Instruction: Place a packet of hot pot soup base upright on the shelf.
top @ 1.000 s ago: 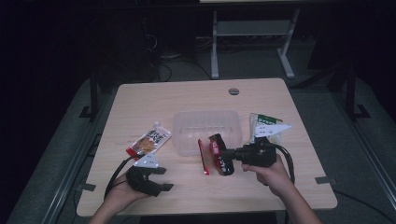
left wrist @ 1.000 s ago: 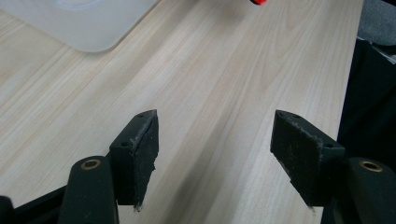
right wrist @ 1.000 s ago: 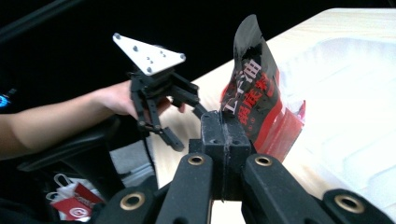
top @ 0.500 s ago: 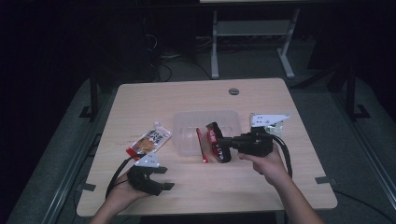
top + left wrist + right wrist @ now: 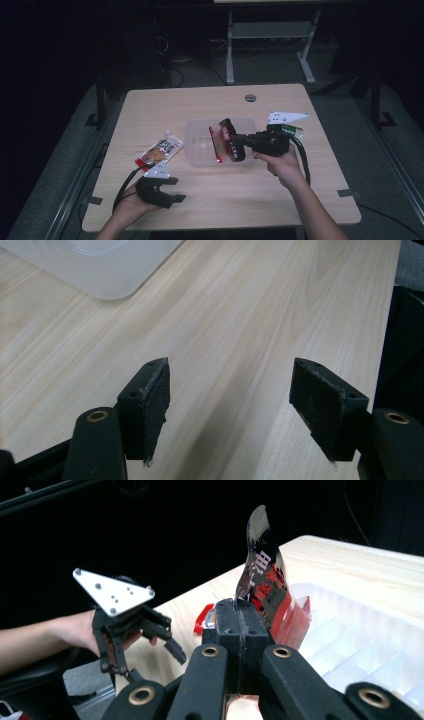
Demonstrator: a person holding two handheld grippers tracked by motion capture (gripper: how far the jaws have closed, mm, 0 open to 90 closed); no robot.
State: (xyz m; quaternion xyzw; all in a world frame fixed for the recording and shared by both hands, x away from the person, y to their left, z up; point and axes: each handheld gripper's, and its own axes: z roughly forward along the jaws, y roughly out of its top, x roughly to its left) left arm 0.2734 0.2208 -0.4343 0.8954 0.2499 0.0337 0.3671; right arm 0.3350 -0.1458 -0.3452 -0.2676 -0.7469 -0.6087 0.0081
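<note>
The red-and-black packet (image 5: 228, 140) hangs over the clear tray (image 5: 197, 135) at the table's (image 5: 250, 195) centre, pinched by the right gripper (image 5: 239, 145) at its 3 o'clock edge. At 7 o'clock, the left gripper (image 5: 172, 192) rests spread; an orange snack packet (image 5: 159, 151) lies just beyond.

I work in a dim lab or test room: one bare wooden counter (image 5: 280, 200) stands on grey carpet floor (image 5: 65, 165), with cables (image 5: 172, 67) and a metal frame stand (image 5: 270, 45) behind it in the dark.
</note>
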